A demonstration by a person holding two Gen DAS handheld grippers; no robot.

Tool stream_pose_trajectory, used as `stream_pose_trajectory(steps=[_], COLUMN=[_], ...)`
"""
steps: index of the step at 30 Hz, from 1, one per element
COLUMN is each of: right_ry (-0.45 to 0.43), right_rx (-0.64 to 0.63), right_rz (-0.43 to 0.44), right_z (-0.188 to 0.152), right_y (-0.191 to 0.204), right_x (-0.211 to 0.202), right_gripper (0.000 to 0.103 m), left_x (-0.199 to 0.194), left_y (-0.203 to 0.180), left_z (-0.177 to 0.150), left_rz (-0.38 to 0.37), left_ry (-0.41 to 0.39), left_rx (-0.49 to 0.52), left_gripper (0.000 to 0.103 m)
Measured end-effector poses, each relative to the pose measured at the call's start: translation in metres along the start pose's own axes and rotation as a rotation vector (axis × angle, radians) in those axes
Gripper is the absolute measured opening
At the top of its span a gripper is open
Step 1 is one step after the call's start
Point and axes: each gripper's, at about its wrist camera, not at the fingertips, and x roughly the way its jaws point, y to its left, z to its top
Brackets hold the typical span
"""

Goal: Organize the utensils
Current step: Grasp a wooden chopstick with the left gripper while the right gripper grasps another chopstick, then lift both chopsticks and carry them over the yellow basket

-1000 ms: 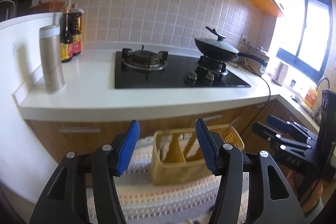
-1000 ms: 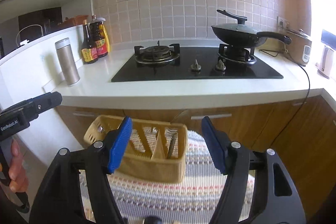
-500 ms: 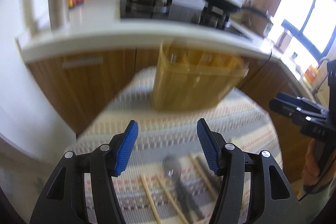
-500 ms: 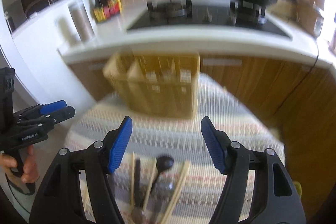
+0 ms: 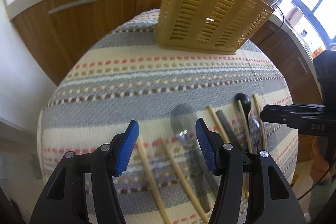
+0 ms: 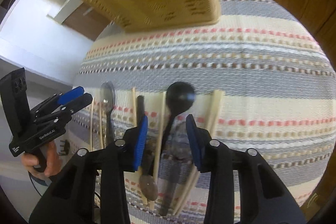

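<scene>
I have both claws pointed steeply down at the striped cloth [image 5: 130,85] on the bench, and the utensils lie in a loose row right under them.

My left claw [image 5: 167,147] hangs with its jaws standing apart, nothing gripped. Between its blue pads I see two pale wooden chopsticks [image 5: 148,169] lying lengthwise, and a clear grey plastic spoon [image 5: 183,123] whose bowl sits just inside the right-hand pad. Further to that claw's right lie another chopstick [image 5: 217,125], a dark flat handle [image 5: 225,126] and a black spoon [image 5: 243,101], over by my other claw.

My right claw [image 6: 167,138] has just been closing its jaws, and they now stand only partway apart. The black spoon [image 6: 180,96] runs between them, bowl ahead of the tips and handle passing back through the gap, with a chopstick [image 6: 160,119] alongside it. I can't see either pad pressing on anything, so nothing is gripped yet. A brownish spoon bowl [image 6: 149,185] shows low down behind the left-hand pad, blurred. Another pair of chopsticks [image 6: 215,106] lies just outside the right-hand pad.

Well ahead of both claws, at the far edge of the cloth, stands the yellow slotted utensil caddy [image 5: 212,14], upright. What's inside it I can't tell from here.

In the right wrist view my hand [image 6: 45,161] holds the left claw's handle off to the left side.
</scene>
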Motion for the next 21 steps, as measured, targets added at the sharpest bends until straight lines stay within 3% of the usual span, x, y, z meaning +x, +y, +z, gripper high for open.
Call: stream_pose_trajectory(steps=[4,10,21], right_ry=[0.026,0.065,0.137], right_rx=[-0.036,-0.052,-0.167], right_rz=[0.011,-0.039,-0.165], right_z=[-0.001,0.004,0.0], right_y=[0.015,0.025,0.065], right_x=[0.013,0.035,0.068], right_gripper=[0.028,0.02,0.018], left_x=[-0.007,0.001,0.004], left_y=[0.019,0.024,0.002], left_z=[-0.019,-0.036,-0.051], left_rz=[0.015,0.036,0.131], left_ry=[-0.001,0.049,0.104], left_rx=[-0.054,-0.042,0.105], left_gripper=[0.047,0.035,0.031])
